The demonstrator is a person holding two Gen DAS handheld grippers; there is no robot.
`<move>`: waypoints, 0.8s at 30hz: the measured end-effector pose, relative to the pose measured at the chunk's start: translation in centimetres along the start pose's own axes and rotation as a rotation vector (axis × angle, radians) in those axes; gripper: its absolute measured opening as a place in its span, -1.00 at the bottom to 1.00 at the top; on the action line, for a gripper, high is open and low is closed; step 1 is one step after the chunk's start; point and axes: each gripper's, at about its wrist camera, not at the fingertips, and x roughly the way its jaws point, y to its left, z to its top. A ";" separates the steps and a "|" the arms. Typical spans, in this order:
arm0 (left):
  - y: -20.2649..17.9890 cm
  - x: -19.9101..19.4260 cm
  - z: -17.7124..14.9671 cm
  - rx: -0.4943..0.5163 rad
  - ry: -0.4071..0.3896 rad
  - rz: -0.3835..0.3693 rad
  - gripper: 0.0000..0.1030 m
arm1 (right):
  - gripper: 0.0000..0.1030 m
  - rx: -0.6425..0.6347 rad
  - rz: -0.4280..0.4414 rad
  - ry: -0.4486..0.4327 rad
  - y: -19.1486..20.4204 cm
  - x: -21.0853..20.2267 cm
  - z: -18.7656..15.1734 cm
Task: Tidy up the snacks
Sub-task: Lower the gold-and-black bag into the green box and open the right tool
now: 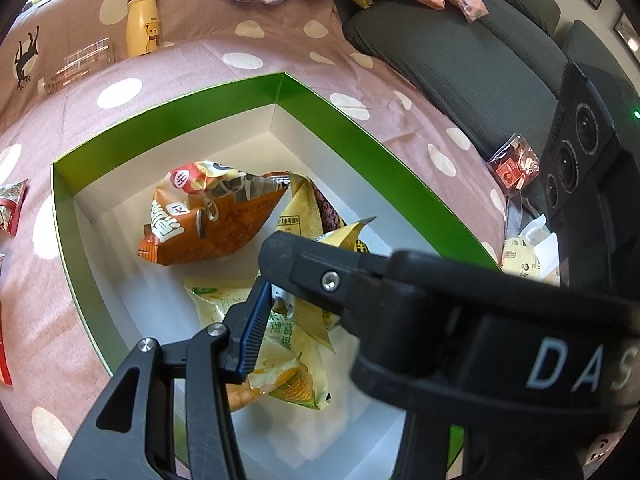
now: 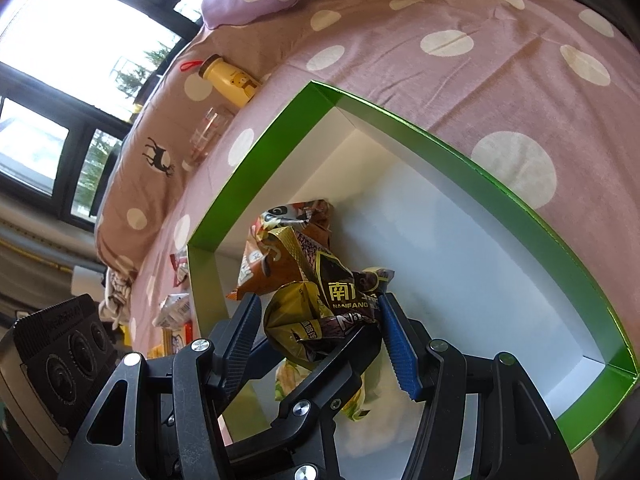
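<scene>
Both grippers angle down into the green box (image 2: 520, 208), which sits on the polka-dot bedspread (image 2: 480, 40). Right gripper (image 2: 320, 328): pads clamped on the gold-and-brown snack packet (image 2: 320, 292), held just above the box floor near the left wall. Left gripper (image 1: 276, 280): crosses under the right one, blue pad against the yellow corn-snack bag (image 1: 288, 344); can't tell if it's gripping. Orange bag (image 1: 208, 216) lies on the floor toward the far-left corner.
</scene>
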 end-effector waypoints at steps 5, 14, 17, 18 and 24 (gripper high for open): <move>0.2 0.2 0.0 -0.001 0.015 0.004 -0.08 | 0.23 0.004 -0.002 0.006 -0.1 0.1 0.1; 0.5 0.9 0.2 -0.028 0.048 0.017 -0.08 | 0.23 0.025 -0.039 0.019 -0.8 0.8 0.1; 0.6 1.0 0.3 -0.035 0.055 0.017 -0.07 | 0.23 0.034 -0.034 0.033 -1.2 1.2 0.2; 0.5 1.0 0.3 -0.035 0.055 0.018 -0.07 | 0.23 0.035 -0.032 0.032 -1.2 1.2 0.2; 0.5 1.0 0.3 -0.037 0.051 0.018 -0.07 | 0.23 0.044 -0.033 0.036 -1.5 1.2 0.3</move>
